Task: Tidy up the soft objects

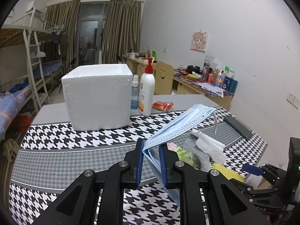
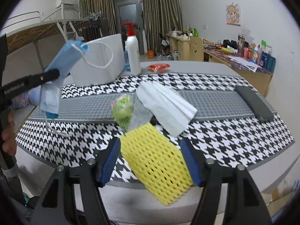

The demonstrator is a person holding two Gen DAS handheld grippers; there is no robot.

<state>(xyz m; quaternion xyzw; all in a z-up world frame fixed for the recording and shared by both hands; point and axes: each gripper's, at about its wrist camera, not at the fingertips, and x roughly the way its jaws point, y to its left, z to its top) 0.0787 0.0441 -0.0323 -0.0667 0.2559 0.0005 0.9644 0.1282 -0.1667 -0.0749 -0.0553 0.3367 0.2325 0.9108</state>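
Note:
My left gripper (image 1: 151, 144) is shut on a blue face mask (image 1: 180, 123), which sticks up and to the right of the jaws; its ear loop hangs free. In the right wrist view the same mask (image 2: 61, 60) hangs from the left gripper (image 2: 56, 73) above the table's left side. My right gripper (image 2: 150, 139) is open low over the front edge, and a yellow foam net (image 2: 155, 165) lies blurred between its wide-set fingers. Just beyond are a green snack packet (image 2: 122, 110), a grey cloth (image 2: 139, 114) and a white tissue (image 2: 165, 105).
A white foam box (image 1: 97, 97) stands at the back left on the houndstooth mat (image 1: 75, 138), with a lotion pump bottle (image 1: 147, 91) and a blue spray bottle (image 1: 135, 93) beside it. A red packet (image 1: 162, 106) and a dark phone (image 1: 239, 126) lie to the right. A hand (image 2: 7, 131) shows at left.

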